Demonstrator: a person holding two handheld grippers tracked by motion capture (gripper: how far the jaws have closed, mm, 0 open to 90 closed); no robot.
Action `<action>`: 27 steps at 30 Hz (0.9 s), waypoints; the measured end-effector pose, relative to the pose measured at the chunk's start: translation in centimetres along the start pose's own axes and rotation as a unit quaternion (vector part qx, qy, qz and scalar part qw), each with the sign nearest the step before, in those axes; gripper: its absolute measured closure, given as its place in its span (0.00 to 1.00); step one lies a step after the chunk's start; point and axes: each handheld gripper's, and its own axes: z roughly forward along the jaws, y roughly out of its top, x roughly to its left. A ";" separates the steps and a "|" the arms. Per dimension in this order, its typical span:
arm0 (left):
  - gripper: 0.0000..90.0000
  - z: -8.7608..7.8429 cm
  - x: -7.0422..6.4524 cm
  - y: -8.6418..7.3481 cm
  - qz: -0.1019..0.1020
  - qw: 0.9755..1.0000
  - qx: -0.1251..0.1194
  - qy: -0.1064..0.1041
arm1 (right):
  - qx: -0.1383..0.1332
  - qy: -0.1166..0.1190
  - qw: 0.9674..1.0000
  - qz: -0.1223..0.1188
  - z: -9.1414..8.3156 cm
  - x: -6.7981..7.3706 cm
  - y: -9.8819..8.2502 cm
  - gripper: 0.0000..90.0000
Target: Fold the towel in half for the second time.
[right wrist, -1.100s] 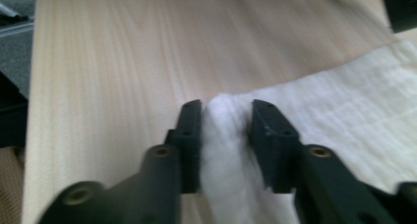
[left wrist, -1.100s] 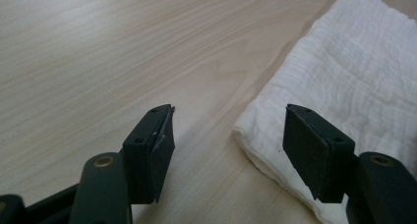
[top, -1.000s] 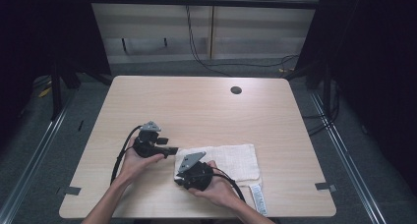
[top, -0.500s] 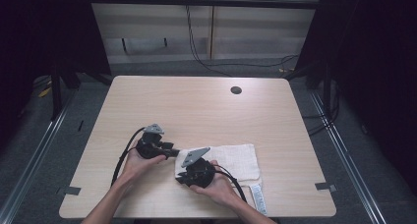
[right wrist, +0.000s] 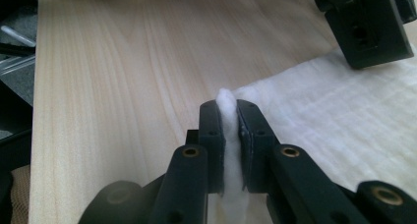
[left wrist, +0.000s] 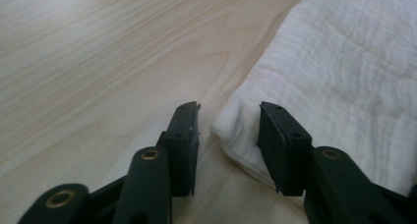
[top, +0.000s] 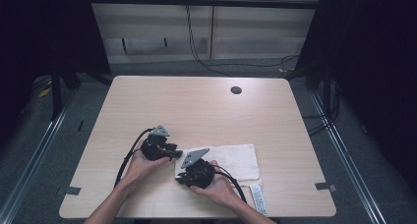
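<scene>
High view first: you are working at the near edge of a light wooden table (top: 196, 111), forearms coming in from the bottom. A white cloth (top: 236, 157) is lying flat on the near right part of the tabletop, with a printed label strip (top: 258, 198) trailing off its near right corner. Your left gripper (top: 173, 153) is pointing right at the cloth's left edge, and your right gripper (top: 183, 177) is sitting just near of it, at the cloth's near left corner. A small dark round hole (top: 236, 90) is showing far off toward the table's far right.

Left gripper view: the left gripper (left wrist: 228, 121) is straddling a corner of the cloth (left wrist: 344, 76), one jaw resting over bare wood to the left, the other over the fabric. Its jaws have just been closing, with the cloth corner between them, yet a gap is showing on the left side and the pads are not pressing on it, so this claw is not yet clenched.

Right gripper view: the right gripper (right wrist: 226, 111) is grasping the cloth (right wrist: 334, 111), a bunched ridge of white fabric squeezed tight between its pads. Your left gripper's black body is hanging in the upper right, above the cloth.
</scene>
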 end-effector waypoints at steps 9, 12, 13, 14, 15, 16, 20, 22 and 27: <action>0.94 0.3 -0.5 0.0 0.007 1.000 0.008 -0.028 | 0.002 0.003 1.000 0.007 -0.1 0.1 0.0 0.91; 0.95 0.1 -0.3 0.0 -0.009 0.999 0.006 -0.036 | 0.010 0.006 1.000 -0.003 -0.2 0.1 0.1 0.91; 0.95 0.1 -0.3 0.0 -0.011 0.999 0.002 -0.040 | 0.012 0.009 1.000 -0.003 -0.3 0.2 0.2 0.92; 0.95 -0.1 -0.3 0.0 -0.015 0.999 -0.001 -0.043 | 0.012 0.011 1.000 -0.001 -0.4 0.1 0.2 0.92; 0.95 -0.2 -0.3 0.1 -0.017 0.999 -0.007 -0.044 | 0.009 0.012 1.000 0.003 -0.5 0.1 0.2 0.92; 0.95 -0.4 -0.2 0.1 -0.016 0.999 -0.009 -0.044 | 0.008 0.012 1.000 0.005 -0.5 0.1 0.2 0.92; 0.95 -0.9 -0.2 0.2 -0.021 0.999 -0.021 -0.043 | -0.004 0.014 1.000 0.016 -1.0 0.0 0.4 0.92; 0.95 -1.2 0.1 0.2 -0.027 0.998 -0.027 -0.048 | -0.010 0.014 1.000 0.019 -1.3 0.0 0.6 0.92; 0.95 -1.8 0.3 0.5 -0.044 0.997 -0.038 -0.059 | -0.025 0.020 0.999 0.023 -2.1 0.0 0.9 0.92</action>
